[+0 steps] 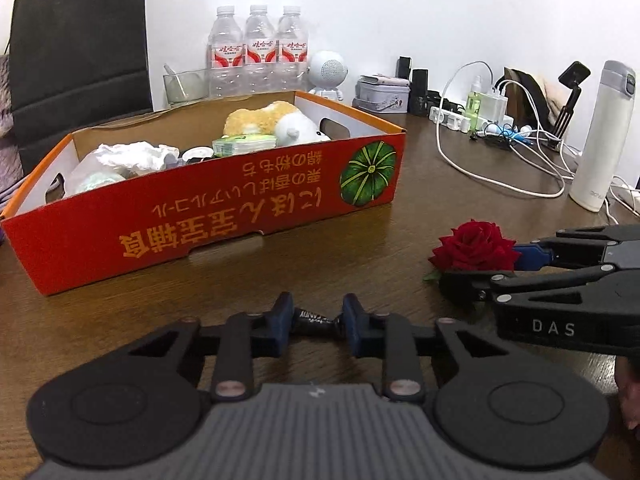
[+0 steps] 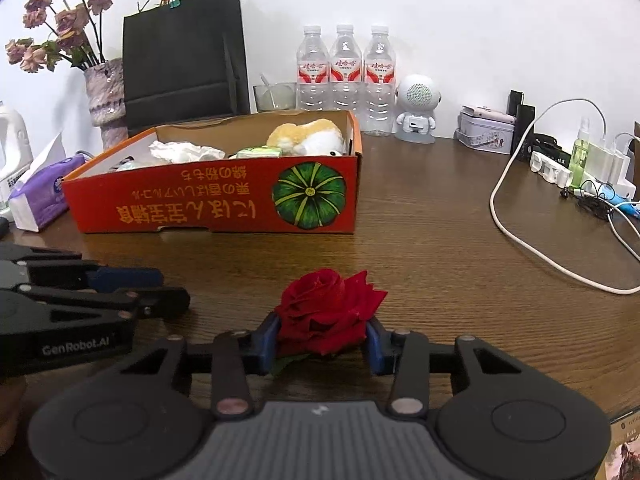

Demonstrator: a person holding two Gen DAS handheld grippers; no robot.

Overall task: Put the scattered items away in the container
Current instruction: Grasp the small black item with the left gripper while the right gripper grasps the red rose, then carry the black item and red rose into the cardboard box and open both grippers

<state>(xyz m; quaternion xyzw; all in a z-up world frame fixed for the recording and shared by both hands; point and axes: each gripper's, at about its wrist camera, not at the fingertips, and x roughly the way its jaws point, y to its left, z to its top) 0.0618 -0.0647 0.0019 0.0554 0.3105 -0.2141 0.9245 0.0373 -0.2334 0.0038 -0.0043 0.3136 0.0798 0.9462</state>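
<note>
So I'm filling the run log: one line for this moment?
left tool: shut on candy wrapper | right tool: shut on red rose | box: partly filled

Place: a lived-in home or small office desk against a white wall.
Worktop: dark wood grain, crowded along the back.
12 o'clock: three water bottles in a row, with a white robot-shaped speaker just beside them.
10 o'clock: vase of dried roses, black paper bag, tissue pack.
2 o'clock: power strip with chargers and white cables, spray bottle, small tin.
Left view, 3 o'clock: white flask.
</note>
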